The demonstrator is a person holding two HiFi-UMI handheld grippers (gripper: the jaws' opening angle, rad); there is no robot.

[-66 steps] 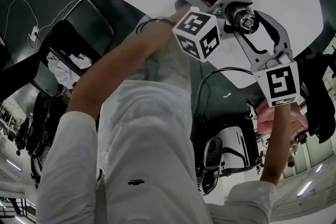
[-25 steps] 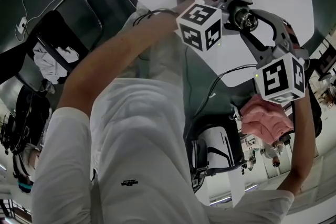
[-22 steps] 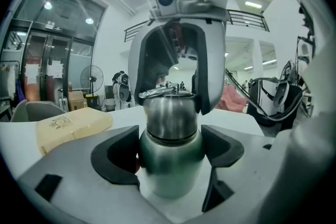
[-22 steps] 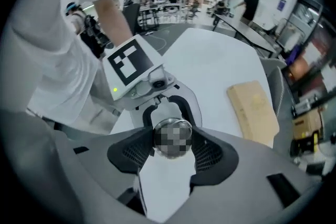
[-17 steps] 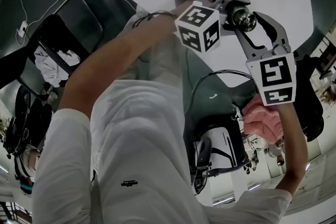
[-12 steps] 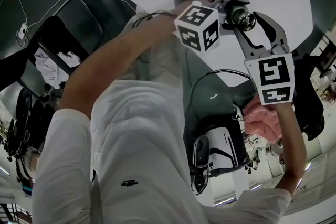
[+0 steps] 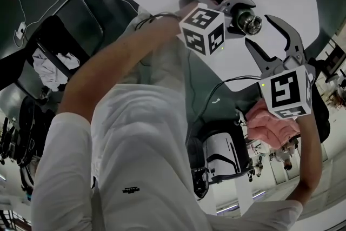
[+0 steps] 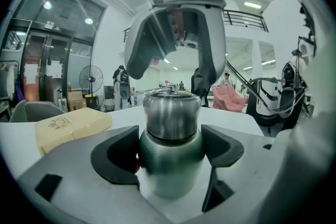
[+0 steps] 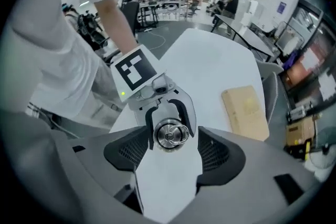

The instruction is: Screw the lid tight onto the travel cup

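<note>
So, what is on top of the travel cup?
A steel lid sits on the travel cup, with a small ring on top. It covers the mouth, so the inside cannot be seen.

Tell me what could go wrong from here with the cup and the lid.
The right hand-held gripper is opening its jaws, clear of the lid, so it may not be fully tight; the thread is hidden. Only the left hand-held gripper clamps the smooth metal travel cup, so another twist could spin or slip it.
</note>
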